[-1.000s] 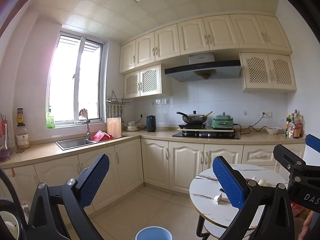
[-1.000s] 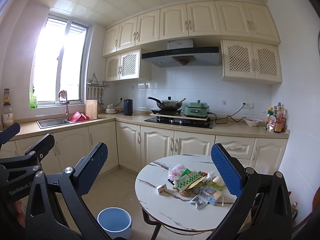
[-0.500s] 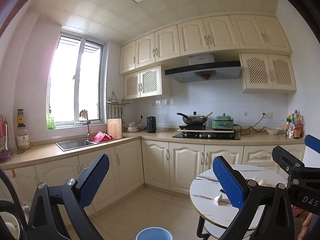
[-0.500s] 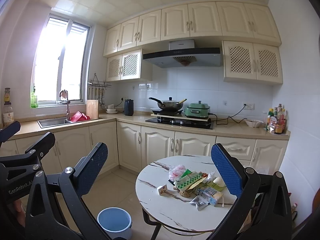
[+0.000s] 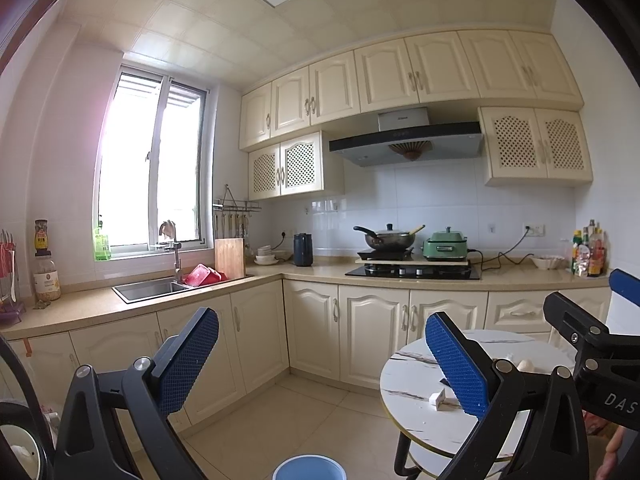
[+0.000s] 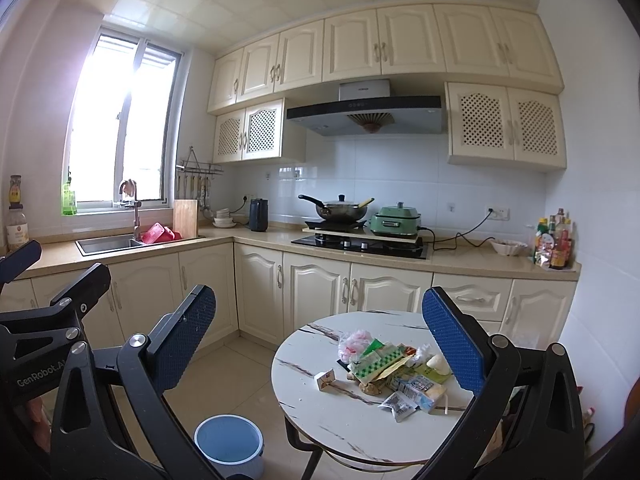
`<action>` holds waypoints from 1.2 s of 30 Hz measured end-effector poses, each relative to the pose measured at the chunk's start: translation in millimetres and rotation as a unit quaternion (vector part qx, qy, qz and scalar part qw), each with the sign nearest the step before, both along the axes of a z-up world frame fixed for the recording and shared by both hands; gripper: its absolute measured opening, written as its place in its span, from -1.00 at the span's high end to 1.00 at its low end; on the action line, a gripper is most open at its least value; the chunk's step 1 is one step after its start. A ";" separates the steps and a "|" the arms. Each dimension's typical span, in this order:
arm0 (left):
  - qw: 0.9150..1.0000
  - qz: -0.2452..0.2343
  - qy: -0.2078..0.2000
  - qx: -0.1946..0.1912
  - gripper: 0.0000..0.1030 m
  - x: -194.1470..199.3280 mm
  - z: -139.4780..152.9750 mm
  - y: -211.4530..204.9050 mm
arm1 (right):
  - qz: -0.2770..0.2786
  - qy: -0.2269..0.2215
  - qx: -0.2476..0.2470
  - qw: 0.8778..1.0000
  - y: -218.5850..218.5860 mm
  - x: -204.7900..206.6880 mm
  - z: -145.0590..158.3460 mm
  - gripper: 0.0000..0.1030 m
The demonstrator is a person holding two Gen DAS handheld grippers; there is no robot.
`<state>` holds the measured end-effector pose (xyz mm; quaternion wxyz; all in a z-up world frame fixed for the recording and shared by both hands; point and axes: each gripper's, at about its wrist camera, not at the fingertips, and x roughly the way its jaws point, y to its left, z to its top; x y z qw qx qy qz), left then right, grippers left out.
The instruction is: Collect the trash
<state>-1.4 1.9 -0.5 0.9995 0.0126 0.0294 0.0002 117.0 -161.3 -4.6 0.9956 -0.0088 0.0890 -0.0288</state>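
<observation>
On the round marble tabletop (image 6: 316, 364) lies the trash pile (image 6: 394, 372): wrappers, a small carton, a pink bag, their print too small to read. Left of the tabletop, on the floor, stands a blue bin (image 6: 229, 445). Both the right claw (image 6: 320, 344) and the left claw (image 5: 320, 354) hang wide open, empty, short of the tabletop. Their frames read "GenRobot.A" and "DAS".

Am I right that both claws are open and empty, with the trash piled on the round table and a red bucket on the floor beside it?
Nearly: the bucket is blue, not red, as the right wrist view shows. Both claws, left and right, are open and empty, and the trash is piled on the round table.
</observation>
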 end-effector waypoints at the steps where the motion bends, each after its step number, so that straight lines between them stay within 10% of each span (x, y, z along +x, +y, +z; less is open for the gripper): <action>1: 1.000 0.000 0.000 0.000 -0.99 0.1 0.3 -0.6 | 0.000 0.000 0.000 1.000 0.1 -0.3 0.2 -1.00; 26: 1.000 -0.006 0.021 0.002 -0.99 22.1 -14.0 -14.7 | -0.020 -0.003 0.022 1.000 -31.2 1.0 -10.4 -1.00; 36: 0.988 -0.060 0.140 0.033 -0.99 111.8 -73.2 -73.9 | -0.113 0.076 0.065 0.989 -131.8 38.0 -78.0 -1.00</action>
